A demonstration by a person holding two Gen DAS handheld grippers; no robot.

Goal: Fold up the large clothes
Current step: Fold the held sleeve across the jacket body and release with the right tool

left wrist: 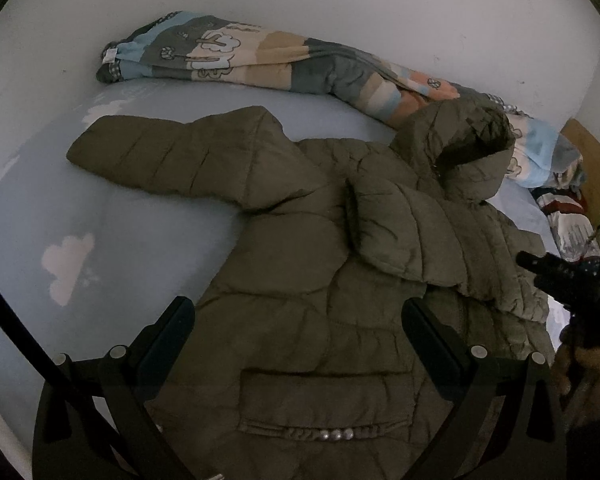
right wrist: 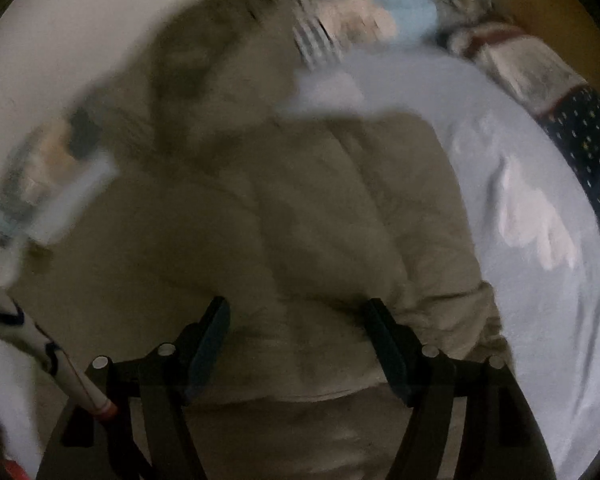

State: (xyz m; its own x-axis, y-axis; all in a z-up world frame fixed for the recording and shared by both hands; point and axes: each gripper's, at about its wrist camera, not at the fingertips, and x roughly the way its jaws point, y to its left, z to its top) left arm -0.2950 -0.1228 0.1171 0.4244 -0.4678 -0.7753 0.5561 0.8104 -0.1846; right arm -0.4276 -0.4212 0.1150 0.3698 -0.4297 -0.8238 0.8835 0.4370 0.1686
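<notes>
An olive puffer jacket [left wrist: 300, 260] lies front up on a light blue bed sheet [left wrist: 60, 208]. One sleeve [left wrist: 160, 156] stretches out to the left. The other sleeve [left wrist: 400, 232] is folded across the chest, and the hood [left wrist: 472, 140] lies at the top right. My left gripper [left wrist: 298, 312] hovers open over the lower front, above a pocket [left wrist: 324, 400], with nothing pinched. In the blurred right wrist view, my right gripper [right wrist: 297, 308] stands open over the jacket [right wrist: 300, 200], its pads apart from the fabric's right side. The right tool's dark body [left wrist: 580, 280] shows at the left wrist view's right edge.
A rolled patterned quilt [left wrist: 260, 60] runs along the white wall [left wrist: 340, 0] behind the jacket. Pillows and a dark dotted cloth [right wrist: 588, 152] lie at the right by a wooden headboard [left wrist: 588, 148]. Bare sheet [right wrist: 540, 280] spreads right of the jacket.
</notes>
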